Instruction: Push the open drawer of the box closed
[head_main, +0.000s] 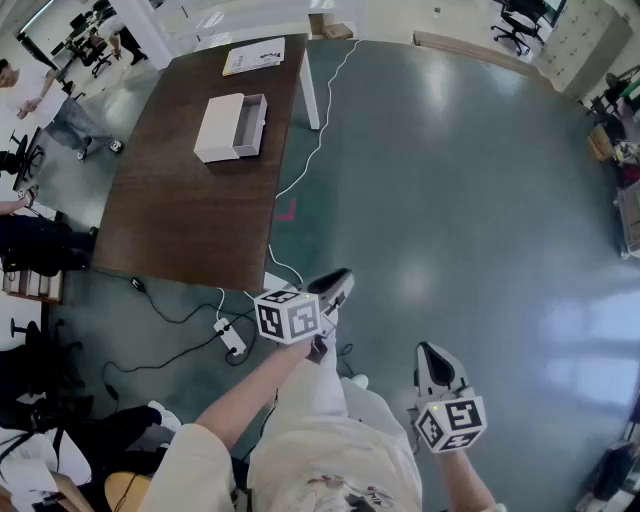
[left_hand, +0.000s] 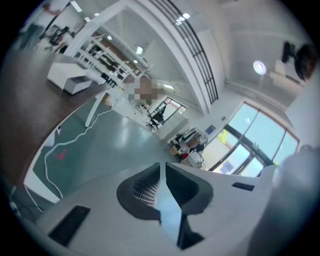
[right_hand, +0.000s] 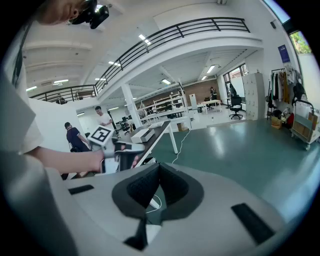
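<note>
The white box (head_main: 218, 127) lies on the far part of the brown table (head_main: 180, 215), its drawer (head_main: 251, 121) pulled out toward the right. Both grippers hang over the floor, well short of the table and far from the box. My left gripper (head_main: 338, 284) points toward the table's near corner, jaws together and empty. My right gripper (head_main: 431, 357) is lower right, shut with nothing in it. The left gripper view has the box (left_hand: 70, 80) small at upper left beyond the shut gripper (left_hand: 161, 167). The right gripper view shows the box (right_hand: 141, 134) on the table beyond its shut gripper (right_hand: 159, 167).
A printed sheet (head_main: 253, 57) lies at the table's far end. A white cable (head_main: 318, 140) runs across the green floor to a power strip (head_main: 232, 338) by the table's near corner. People (head_main: 50, 105) and office chairs stand left of the table.
</note>
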